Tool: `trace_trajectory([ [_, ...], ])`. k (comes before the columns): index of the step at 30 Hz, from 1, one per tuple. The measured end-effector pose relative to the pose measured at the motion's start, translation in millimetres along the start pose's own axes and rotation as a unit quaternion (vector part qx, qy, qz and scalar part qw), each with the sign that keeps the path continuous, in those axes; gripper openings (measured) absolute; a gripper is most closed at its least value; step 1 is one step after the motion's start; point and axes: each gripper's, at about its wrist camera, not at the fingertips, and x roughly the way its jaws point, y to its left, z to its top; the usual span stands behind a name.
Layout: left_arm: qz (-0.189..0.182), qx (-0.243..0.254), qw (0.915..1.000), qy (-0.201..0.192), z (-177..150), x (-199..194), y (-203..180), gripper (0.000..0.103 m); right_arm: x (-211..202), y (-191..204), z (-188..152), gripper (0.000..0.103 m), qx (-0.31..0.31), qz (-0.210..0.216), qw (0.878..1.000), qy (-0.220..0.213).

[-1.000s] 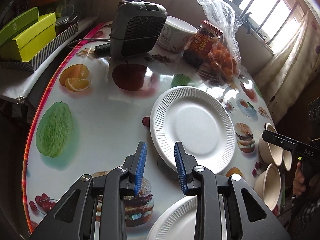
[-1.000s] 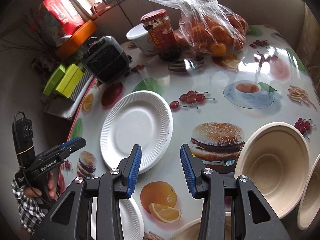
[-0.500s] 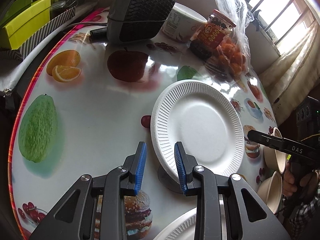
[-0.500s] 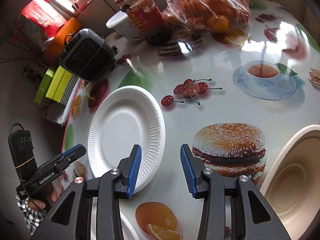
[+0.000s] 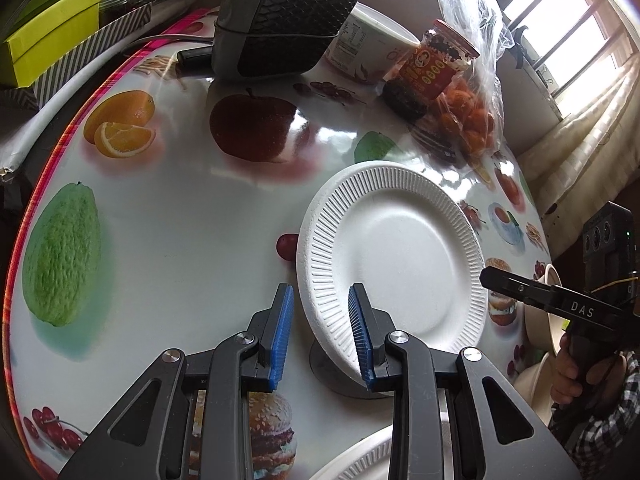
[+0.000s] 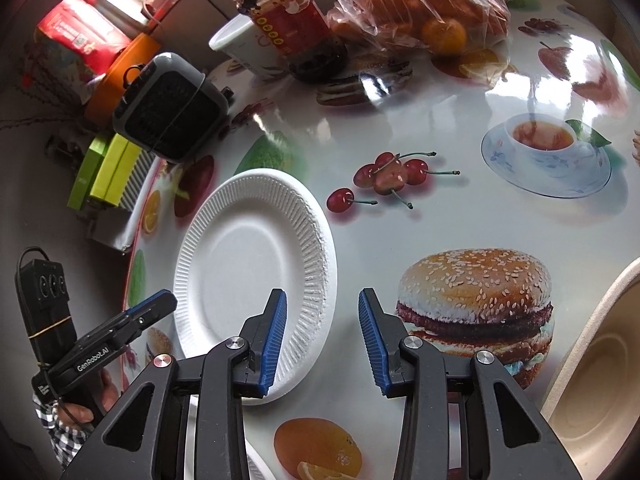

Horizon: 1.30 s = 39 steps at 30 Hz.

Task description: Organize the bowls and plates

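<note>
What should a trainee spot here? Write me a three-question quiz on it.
1. True or false: the left gripper has clamped the white plate.
2. What stands beside the bag of oranges? A) red-lidded jar B) kettle C) vase
3. How many white paper plates show in the left wrist view?
Key: 1 false: its jaws straddle the rim, open. 2 A. 3 two: the second plate lies at the bottom edge.

Plenty of open surface (image 5: 180, 216) left of the plate (image 5: 396, 252); heater (image 5: 280, 20), jar (image 5: 428, 72) and orange bag (image 5: 468, 112) crowd the back.
</note>
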Motion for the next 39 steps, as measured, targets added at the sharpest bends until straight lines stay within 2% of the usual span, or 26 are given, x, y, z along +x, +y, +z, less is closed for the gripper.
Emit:
trace_trajectory([
  [3, -0.002, -0.002, 1.0000, 0.002, 0, 2, -1, 0.026, 1, 0, -1, 0.031, -0.001, -0.001, 1.000, 0.002],
  [7, 0.001, -0.007, 1.0000, 0.000, 0, 3, 0, 0.018, 3, -1, 0, 0.022, -0.001, -0.002, 1.000, 0.005],
  [13, 0.004, -0.007, 1.0000, -0.002, 0, 2, 0, 0.013, 6, -2, -1, 0.019, -0.002, -0.005, 1.000, 0.008],
  [39, 0.001, -0.001, 0.9997, -0.023, -12, -23, -1, 0.012, -18, 15, -21, 0.017, -0.020, 0.000, 1.000, -0.010],
])
